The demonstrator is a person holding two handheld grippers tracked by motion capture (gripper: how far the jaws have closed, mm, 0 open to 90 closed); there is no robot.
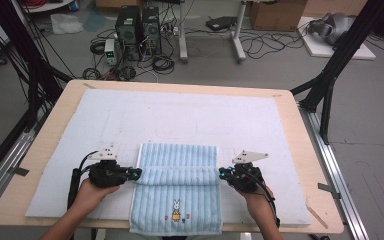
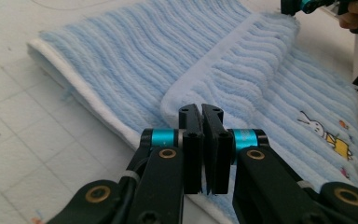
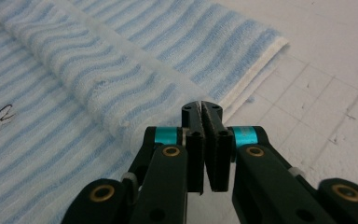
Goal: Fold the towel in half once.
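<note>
Jaws of both grippers — closed, pinching the towel (image 1: pixel 177 175) fold's ends.

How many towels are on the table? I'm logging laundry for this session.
1: a blue striped towel at the near middle of the table, partly folded, between the two grippers. Any under it would be hidden.

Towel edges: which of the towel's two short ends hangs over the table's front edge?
The end with the rabbit picture, nearest the person; the other end lies flat on the mat.
</note>
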